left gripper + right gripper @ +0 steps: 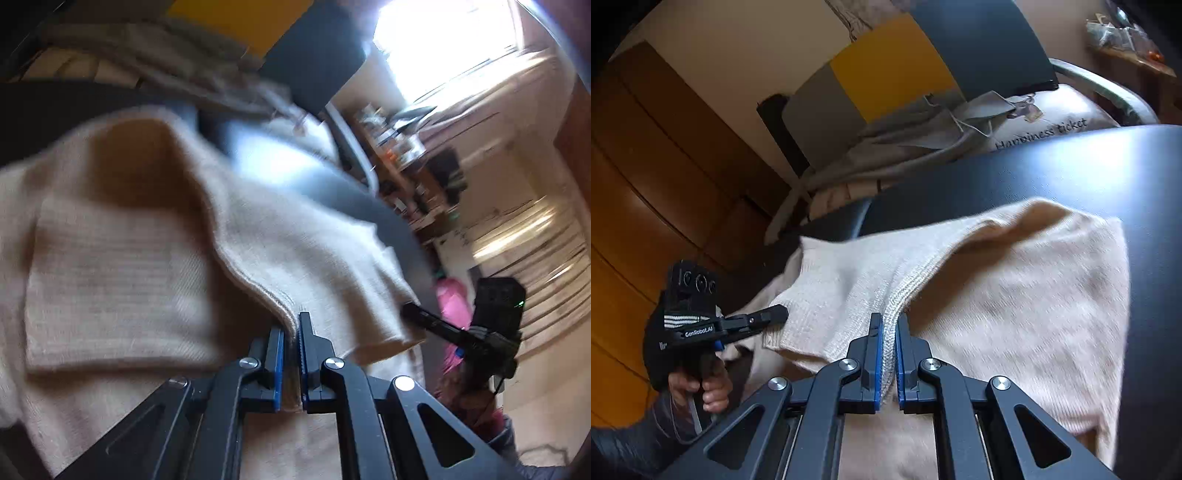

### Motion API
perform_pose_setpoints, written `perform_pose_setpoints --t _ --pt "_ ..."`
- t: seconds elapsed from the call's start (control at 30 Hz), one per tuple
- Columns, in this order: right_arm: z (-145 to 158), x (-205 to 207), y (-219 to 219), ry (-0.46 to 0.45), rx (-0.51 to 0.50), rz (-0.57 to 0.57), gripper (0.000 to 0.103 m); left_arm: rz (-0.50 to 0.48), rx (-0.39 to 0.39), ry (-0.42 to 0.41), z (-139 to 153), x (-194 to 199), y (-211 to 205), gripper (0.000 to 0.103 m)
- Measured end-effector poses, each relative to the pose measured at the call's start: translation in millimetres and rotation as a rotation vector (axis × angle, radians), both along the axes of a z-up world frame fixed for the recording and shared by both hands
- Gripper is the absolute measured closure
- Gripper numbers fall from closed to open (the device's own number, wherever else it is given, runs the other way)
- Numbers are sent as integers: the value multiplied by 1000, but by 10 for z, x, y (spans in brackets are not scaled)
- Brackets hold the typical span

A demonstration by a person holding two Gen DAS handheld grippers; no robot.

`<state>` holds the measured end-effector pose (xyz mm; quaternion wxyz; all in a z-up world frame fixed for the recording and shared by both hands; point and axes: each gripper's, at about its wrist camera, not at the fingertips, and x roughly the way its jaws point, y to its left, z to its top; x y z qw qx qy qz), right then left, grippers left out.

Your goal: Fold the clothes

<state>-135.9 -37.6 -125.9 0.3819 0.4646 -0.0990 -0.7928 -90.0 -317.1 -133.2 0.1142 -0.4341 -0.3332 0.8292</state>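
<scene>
– Where was the cream knitted sweater (1015,295) at that moment?

– Spread on the dark matte surface (1071,166), with one ribbed hem lifted off it. The left hand-held gripper (291,328) was pinching that hem, and the right hand-held gripper (888,328) was pressed together on the same ribbed edge further along.

– So which step was in hand?

– I judged it a fold in progress: a doubled flap held up over the layer lying flat. Whether it was being carried across or just laid, I couldn't tell.

– And the next move?

– It called for both pinches travelling level, so the edge landed square toward the surface's far edge, near the heap of grey clothes (905,147).
</scene>
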Motion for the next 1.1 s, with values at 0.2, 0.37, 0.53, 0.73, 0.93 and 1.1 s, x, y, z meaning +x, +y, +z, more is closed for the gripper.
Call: perform_pose_setpoints --t 0.2,0.37,0.53,0.73,0.93,1.1 --pt "-292 -26 60 -34 110 -24 92 8 -136 23 76 -19 194 93" --pt "-6 137 3 148 190 -34 86 14 -249 41 139 -34 355 84" --pt "45 272 -478 317 346 65 85 21 -366 57 189 -40 512 84" --pt "-314 261 -642 312 434 49 84 39 -464 51 -102 92 590 83" --pt "-373 353 -674 400 466 5 83 76 -413 69 -149 124 520 83" --pt "-392 360 -712 435 488 -5 82 103 -356 66 -176 133 464 82"
